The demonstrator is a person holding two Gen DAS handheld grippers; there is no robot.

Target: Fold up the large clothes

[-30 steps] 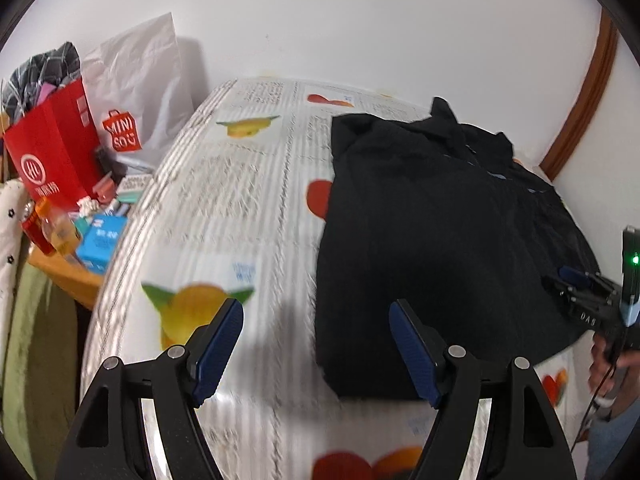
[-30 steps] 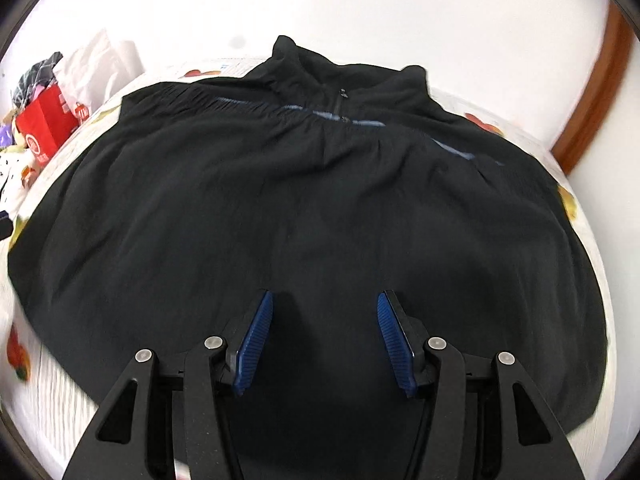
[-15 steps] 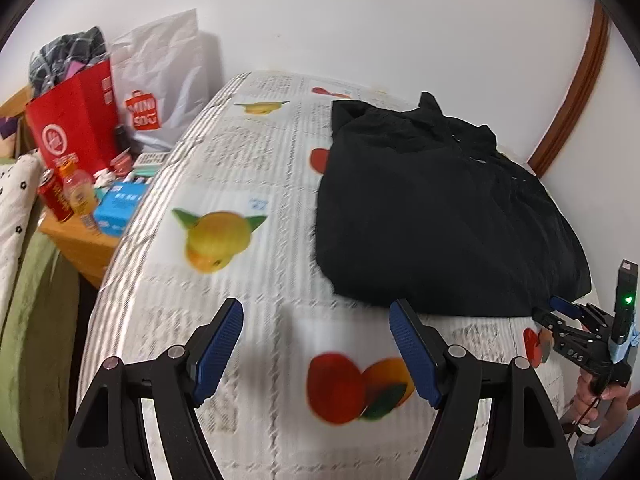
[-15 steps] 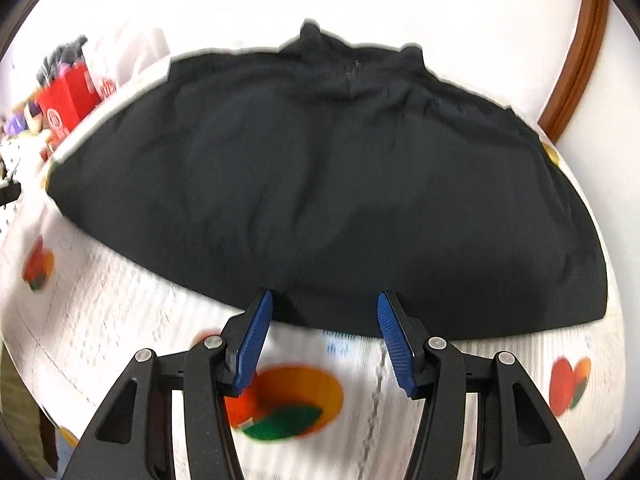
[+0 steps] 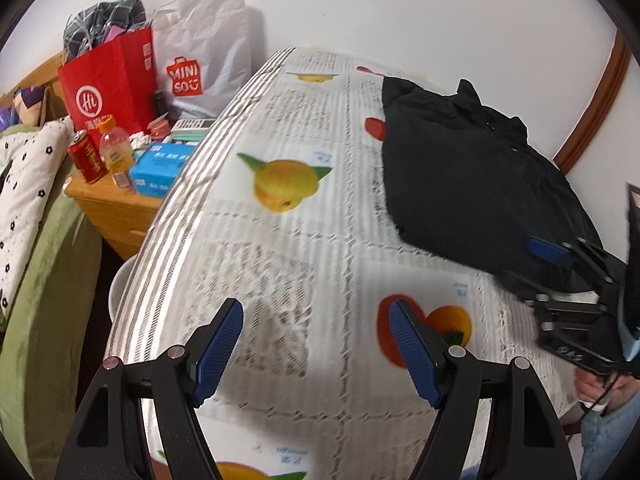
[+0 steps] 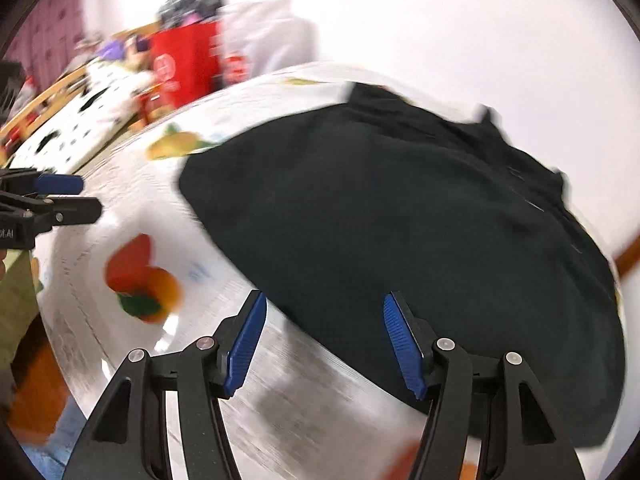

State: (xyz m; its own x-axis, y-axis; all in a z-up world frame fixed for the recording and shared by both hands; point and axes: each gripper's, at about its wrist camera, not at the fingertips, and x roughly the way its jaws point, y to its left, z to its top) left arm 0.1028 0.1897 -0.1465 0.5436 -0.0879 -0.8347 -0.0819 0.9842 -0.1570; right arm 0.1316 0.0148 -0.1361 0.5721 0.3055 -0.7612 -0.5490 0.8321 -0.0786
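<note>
My left gripper (image 5: 316, 344) stood wide and empty at lower centre; my right gripper (image 6: 322, 340) was opening, empty, over the black garment's (image 6: 400, 220) near edge.

Right gripper (image 6: 322, 338) opening, empty, over black garment (image 6: 420, 232).

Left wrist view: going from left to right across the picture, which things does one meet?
Pillow → red can → orange bottle → blue box → yellow fruit print → black garment → right gripper.
</note>
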